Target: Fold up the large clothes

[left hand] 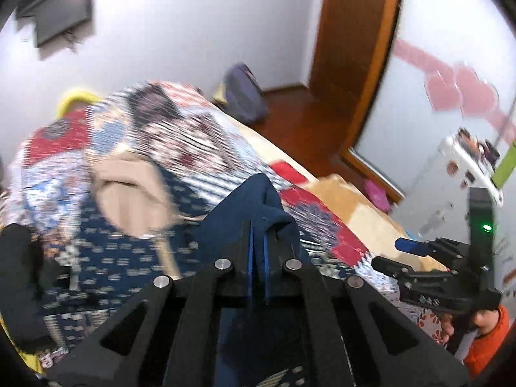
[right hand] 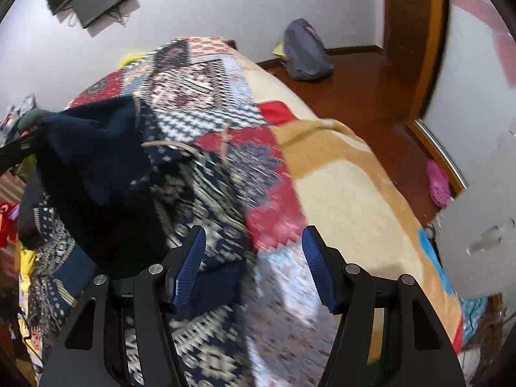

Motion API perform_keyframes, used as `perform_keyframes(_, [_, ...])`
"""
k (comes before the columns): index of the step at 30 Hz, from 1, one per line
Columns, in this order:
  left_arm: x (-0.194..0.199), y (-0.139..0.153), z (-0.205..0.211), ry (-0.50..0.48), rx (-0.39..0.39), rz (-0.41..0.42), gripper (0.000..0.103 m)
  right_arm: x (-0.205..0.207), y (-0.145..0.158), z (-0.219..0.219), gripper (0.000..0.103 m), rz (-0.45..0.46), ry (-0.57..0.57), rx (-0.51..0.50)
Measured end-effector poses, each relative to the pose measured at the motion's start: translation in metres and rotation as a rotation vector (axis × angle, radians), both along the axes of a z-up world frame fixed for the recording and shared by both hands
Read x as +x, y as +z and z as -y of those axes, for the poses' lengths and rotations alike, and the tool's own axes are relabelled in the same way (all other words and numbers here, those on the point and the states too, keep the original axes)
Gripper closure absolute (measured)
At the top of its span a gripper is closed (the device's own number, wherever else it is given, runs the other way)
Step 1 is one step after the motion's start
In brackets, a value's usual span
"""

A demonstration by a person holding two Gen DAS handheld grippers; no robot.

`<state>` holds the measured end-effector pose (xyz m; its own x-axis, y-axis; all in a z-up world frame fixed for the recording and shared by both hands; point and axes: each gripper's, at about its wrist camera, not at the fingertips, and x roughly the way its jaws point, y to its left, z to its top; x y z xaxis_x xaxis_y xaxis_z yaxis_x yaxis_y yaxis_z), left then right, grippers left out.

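Your left gripper (left hand: 257,242) is clamped on a fold of the navy garment (left hand: 254,206), the cloth bunched between and beyond its blue pads and lifted off the patchwork quilt (left hand: 200,142). Your right gripper (right hand: 254,264) stands parted with nothing pinched; the garment's patterned part (right hand: 209,200) lies beneath and ahead of its left finger, quilt under the right.

bed (right hand: 371,200) carrying patchwork quilt (right hand: 225,96) | navy patterned garment (right hand: 206,193) lying on quilt | tan hood (left hand: 135,200) resting there too
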<state>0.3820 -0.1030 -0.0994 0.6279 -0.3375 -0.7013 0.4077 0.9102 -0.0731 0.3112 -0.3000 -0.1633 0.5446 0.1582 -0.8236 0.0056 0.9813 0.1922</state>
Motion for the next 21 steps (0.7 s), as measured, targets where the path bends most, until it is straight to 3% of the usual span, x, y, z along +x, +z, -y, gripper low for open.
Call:
perform_keyframes(6, [-0.028,0.007,-0.073,0.132,0.032,0.046,0.099,0.023,-0.022,-0.044,0.045,-0.053,0.110,-0.009])
perform_keyframes(11, [-0.050,-0.031,-0.129,0.255,0.066,-0.038,0.099,0.027,-0.064,-0.071,0.045,-0.169,0.190,-0.082])
perform_keyframes(14, [-0.061,-0.066,-0.154,0.315,0.075,-0.130,0.097,0.021,-0.072,-0.079,0.044,-0.170,0.215,-0.130])
perform_keyframes(17, [-0.071,-0.102,-0.179,0.379,0.076,-0.234,0.087,0.019,-0.072,-0.082,0.043,-0.163,0.231,-0.164])
perform_keyframes(19, [-0.077,-0.119,-0.196,0.419,0.044,-0.286,0.065,0.018,-0.074,-0.082,0.042,-0.165,0.232,-0.170])
perform_keyframes(21, [-0.086,-0.129,-0.211,0.463,-0.003,-0.304,0.056,0.017,-0.075,-0.083,0.041,-0.166,0.233,-0.175])
